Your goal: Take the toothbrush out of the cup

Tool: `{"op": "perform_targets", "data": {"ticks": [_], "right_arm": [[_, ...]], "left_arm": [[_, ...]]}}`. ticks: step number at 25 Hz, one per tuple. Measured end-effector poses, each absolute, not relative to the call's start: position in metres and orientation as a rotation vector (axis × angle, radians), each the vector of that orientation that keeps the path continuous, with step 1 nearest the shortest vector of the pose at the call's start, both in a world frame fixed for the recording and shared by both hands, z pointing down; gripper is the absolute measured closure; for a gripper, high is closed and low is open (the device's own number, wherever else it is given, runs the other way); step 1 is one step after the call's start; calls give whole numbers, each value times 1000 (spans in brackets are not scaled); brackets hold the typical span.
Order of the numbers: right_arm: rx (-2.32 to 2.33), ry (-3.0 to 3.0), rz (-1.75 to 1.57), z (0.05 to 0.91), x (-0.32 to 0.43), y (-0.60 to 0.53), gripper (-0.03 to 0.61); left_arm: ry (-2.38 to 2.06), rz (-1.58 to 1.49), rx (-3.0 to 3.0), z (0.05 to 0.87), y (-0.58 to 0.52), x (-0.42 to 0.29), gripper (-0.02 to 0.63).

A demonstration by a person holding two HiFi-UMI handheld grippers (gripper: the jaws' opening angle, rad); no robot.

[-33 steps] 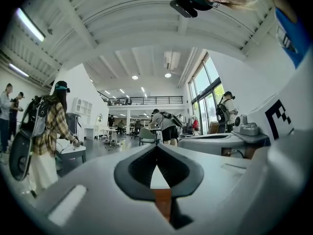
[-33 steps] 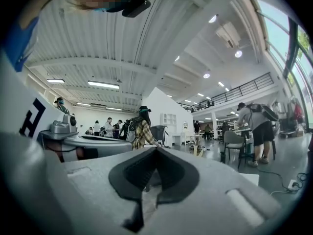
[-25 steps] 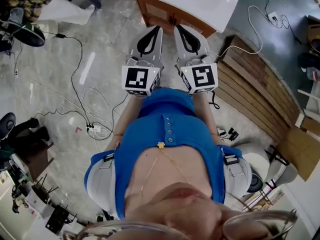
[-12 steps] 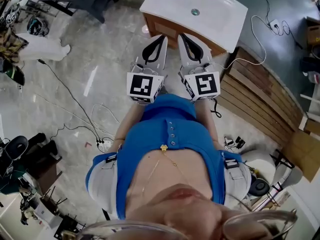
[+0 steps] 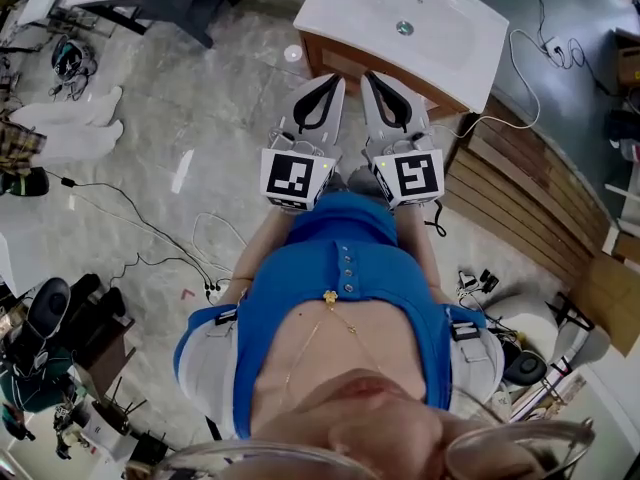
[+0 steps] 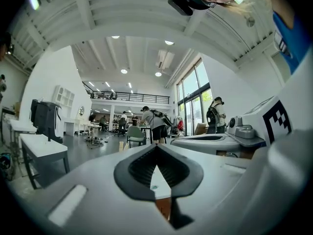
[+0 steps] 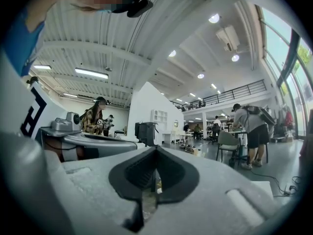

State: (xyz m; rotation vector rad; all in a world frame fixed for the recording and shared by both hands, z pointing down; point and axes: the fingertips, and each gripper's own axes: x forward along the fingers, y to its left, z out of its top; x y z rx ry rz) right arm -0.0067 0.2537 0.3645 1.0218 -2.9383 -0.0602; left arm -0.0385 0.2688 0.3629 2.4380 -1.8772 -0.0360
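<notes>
Holding the left gripper [image 5: 330, 80] and right gripper [image 5: 372, 76] before the washbasin [image 5: 440, 43], jaws pressed together and empty, we see no toothbrush or cup yet, so arriving closed risks knocking the cup over.

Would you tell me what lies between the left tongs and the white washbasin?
Nothing stands there: in the head view the shut left tongs point at the wooden cabinet under the washbasin, over bare floor.
</notes>
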Motion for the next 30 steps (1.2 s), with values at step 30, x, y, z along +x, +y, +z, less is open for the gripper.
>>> {"op": "perform_targets", "data": {"ticks": [30], "right_arm": [[909,-3051,-73,343,-28,43,577]], "left_arm": [[-2009,-5,2347,348,67,-58,612]]}}
